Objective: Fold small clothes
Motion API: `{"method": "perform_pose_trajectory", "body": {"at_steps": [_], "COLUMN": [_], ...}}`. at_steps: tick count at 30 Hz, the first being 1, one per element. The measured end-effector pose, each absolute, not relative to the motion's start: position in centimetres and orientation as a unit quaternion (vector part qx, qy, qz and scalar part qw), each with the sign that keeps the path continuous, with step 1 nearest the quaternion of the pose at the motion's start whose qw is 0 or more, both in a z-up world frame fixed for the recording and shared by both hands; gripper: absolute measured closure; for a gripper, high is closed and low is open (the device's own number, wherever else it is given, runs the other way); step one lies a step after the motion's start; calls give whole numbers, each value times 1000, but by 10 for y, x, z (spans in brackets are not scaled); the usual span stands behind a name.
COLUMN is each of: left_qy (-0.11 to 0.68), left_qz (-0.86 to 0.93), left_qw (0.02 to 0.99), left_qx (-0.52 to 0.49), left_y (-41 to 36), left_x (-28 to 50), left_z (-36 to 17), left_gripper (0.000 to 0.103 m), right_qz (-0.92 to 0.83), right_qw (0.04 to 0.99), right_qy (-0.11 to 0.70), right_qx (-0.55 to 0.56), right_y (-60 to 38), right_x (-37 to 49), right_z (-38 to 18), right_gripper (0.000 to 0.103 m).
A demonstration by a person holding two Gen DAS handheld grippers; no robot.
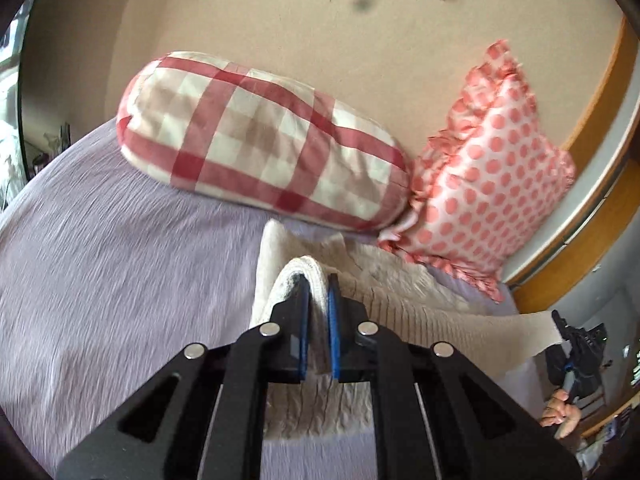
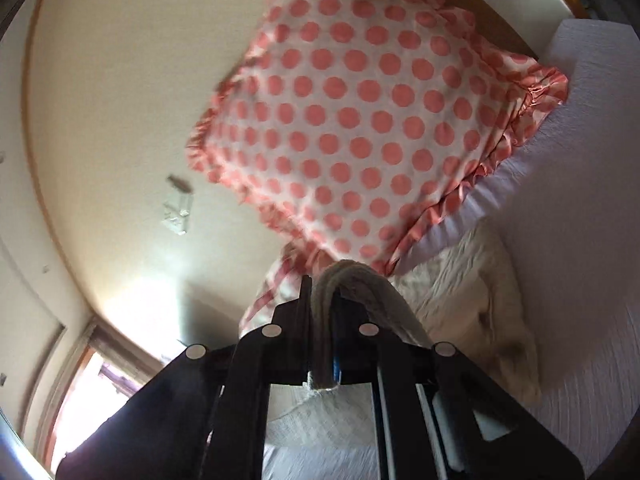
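A small cream knit garment (image 1: 400,296) lies on the lavender bedspread (image 1: 120,264). My left gripper (image 1: 317,280) is shut on a folded edge of it, and the cloth bulges up between the blue pads. My right gripper (image 2: 322,284) is shut on another thick edge of the same garment (image 2: 460,292), which trails off to the right over the bedspread (image 2: 580,240). The right gripper also shows at the far right of the left wrist view (image 1: 576,344), held by a hand.
A red-and-white checked bolster pillow (image 1: 260,140) and a pink polka-dot frilled pillow (image 1: 488,184) lie at the head of the bed against a beige wall. The polka-dot pillow (image 2: 360,120) stands close ahead of the right gripper. A wooden bed frame edge (image 1: 600,216) runs at the right.
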State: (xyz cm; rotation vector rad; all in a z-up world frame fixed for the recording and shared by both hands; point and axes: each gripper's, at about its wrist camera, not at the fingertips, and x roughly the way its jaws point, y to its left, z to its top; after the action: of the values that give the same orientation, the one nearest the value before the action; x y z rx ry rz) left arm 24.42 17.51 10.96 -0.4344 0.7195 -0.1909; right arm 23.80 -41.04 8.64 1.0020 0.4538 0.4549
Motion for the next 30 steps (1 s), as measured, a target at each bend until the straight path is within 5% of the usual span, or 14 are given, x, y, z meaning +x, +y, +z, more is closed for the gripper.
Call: {"method": "perform_pose_trajectory", "body": {"at_steps": [8,10,13,14,15,19,30], "left_qy": [446,449,434,422,406,355,468], "left_qz": [-10,-15,-38,-40,-34,-52,-54], "left_qw": [879,874,877,881,888,910,871], "left_qx": [-172,-183,-203,-211,-214,-208,-138], "left_y": [156,158,167,171,176,186,129], "left_x": [371,379,376,372,367,340,341], "left_z": [46,41,47,53,59,89,33], "left_gripper": [93,91,88,78,72,63,54], "right_qz": [84,75,97,94,90,148,179], "right_qw": [812,786,797,812,826,853,841], "right_qy": [363,392,356,336,310,241,438], "right_qx": [450,472,478,468,462,439,262], "right_y": [-400,-400,-399,-399,-400,-397,-303], "right_x": [375,389,386,383,377,349,320], "right_z": [19,1,9,18,28,62,26], "right_gripper": [89,76,37,14,7,6,6]}}
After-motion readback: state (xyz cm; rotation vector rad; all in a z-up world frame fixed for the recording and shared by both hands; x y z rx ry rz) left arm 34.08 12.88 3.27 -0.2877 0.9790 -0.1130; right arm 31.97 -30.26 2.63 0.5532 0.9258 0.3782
